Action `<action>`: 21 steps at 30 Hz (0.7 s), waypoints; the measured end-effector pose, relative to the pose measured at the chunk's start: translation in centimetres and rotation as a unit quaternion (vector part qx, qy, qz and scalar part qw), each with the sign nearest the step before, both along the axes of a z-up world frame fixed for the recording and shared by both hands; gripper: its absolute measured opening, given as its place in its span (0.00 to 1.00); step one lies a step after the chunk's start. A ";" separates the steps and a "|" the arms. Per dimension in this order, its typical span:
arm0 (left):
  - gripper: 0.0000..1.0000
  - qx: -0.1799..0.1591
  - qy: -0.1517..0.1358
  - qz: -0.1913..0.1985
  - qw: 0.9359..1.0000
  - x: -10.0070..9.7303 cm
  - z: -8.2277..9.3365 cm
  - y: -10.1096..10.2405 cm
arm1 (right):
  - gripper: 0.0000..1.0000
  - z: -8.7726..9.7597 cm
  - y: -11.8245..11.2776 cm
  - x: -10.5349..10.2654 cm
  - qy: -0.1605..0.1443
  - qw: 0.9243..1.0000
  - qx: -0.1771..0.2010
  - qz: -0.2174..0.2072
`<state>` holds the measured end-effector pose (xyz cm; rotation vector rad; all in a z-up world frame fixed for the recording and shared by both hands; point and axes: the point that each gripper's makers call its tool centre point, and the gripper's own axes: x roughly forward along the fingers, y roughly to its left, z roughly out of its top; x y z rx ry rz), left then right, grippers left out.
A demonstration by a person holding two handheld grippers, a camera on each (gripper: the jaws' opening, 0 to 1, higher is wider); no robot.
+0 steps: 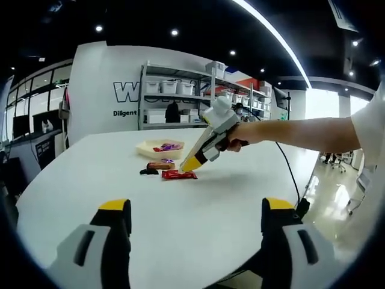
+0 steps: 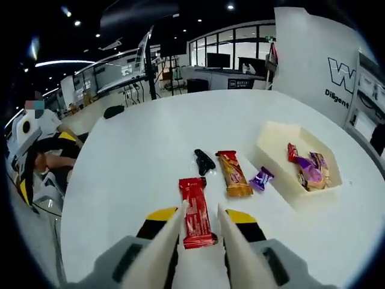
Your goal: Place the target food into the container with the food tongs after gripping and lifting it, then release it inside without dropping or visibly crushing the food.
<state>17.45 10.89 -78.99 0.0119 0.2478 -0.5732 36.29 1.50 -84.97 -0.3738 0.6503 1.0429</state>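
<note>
Red bar [image 2: 195,212] between right gripper [image 2: 198,232] tongs, hand [image 1: 236,136] angled down.

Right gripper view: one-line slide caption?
Open right gripper straddles a red snack bar on the white table, short of the container.

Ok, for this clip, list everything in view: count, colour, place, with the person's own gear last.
table: one, white, under everything
container: one, cream tray, far right of the right gripper view, several wrapped snacks inside
red snack bar: one, on the table between the right jaws, untouched as far as I can tell
orange snack bar: one, beyond the red one
purple candy: one, beside the tray
black item: one, by the orange bar
shelving: one rack with bins, against the wall
left hand-held gripper: open, above bare table
right hand-held gripper: open, straddling the red bar
</note>
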 end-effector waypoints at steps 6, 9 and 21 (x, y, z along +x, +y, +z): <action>0.88 0.001 -0.001 0.005 1.000 0.0 0.2 0.5 | 0.22 0.1 0.3 -0.4 -0.005 1.000 -0.014 0.021; 0.88 0.001 -0.002 0.005 1.000 0.1 0.3 0.5 | 0.22 0.0 0.3 -0.3 -0.008 1.000 -0.017 0.023; 0.87 0.002 -0.006 0.006 1.000 0.1 0.5 0.3 | 0.23 0.1 0.8 -1.0 -0.002 0.999 -0.018 0.044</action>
